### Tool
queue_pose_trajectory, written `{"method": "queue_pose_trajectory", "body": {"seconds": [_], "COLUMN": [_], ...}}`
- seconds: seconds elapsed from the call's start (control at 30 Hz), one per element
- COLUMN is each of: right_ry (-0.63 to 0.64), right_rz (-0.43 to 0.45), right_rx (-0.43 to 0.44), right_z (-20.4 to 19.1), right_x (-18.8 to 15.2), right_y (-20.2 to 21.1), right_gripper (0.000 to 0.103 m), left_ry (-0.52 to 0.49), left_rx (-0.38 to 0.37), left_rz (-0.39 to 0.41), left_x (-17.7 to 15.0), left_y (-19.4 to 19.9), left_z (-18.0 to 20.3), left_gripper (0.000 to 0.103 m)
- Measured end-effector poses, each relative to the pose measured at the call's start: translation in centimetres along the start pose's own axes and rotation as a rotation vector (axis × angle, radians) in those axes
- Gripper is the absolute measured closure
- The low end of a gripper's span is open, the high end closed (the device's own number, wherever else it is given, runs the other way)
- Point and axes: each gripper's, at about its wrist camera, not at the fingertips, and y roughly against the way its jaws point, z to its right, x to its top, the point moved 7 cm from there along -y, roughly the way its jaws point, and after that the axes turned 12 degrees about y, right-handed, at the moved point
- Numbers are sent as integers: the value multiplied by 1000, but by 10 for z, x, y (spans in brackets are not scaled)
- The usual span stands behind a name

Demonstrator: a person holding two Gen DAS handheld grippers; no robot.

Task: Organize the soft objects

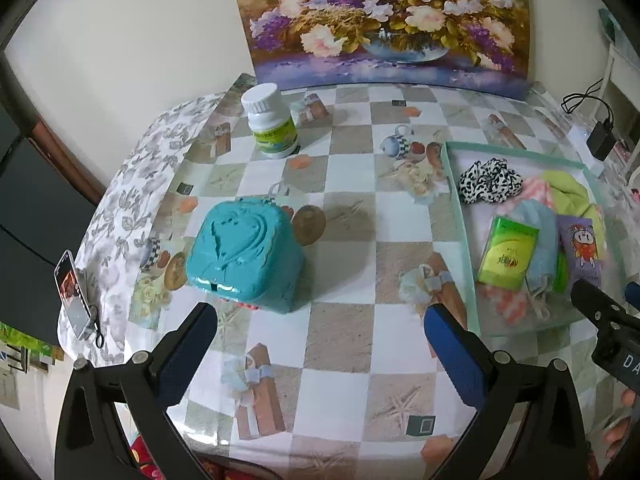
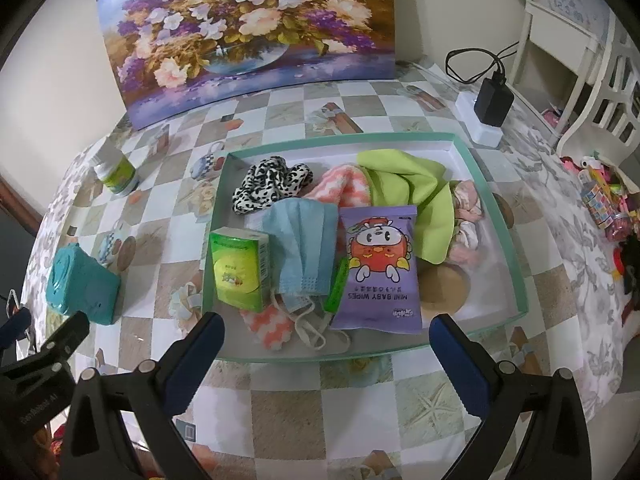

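Observation:
A shallow green-rimmed tray (image 2: 496,216) (image 1: 460,216) holds soft things: a black-and-white scrunchie (image 2: 272,188) (image 1: 490,180), a blue face mask (image 2: 304,248), a green tissue pack (image 2: 240,268) (image 1: 508,256), a purple baby wipes pack (image 2: 380,268), a lime cloth (image 2: 412,188) and a pink-white cloth (image 2: 344,188). My right gripper (image 2: 326,336) is open and empty, at the tray's near edge. My left gripper (image 1: 320,328) is open and empty, above the tablecloth, just in front of a teal box (image 1: 244,256) (image 2: 82,284).
A white pill bottle (image 1: 272,124) (image 2: 116,172) stands at the back left. A flower painting (image 1: 384,20) leans on the wall. A black charger (image 2: 492,100) on a white power strip sits at the back right. A phone (image 1: 74,296) lies on the left edge.

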Motion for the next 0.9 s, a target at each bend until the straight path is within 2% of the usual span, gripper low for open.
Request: {"method": "queue_pose_trajectory", "body": {"seconds": [0.9], "right_ry": [49], "right_rz": [8], "right_rx": [20], "right_z": [-12], "right_x": [2], "right_y": [2], "right_gripper": [0], "left_ry": [10], "left_rx": [-29], "left_rz": [-2], "left_x": [3], "left_y": [5], "left_z": [-1], "left_gripper": [0]}}
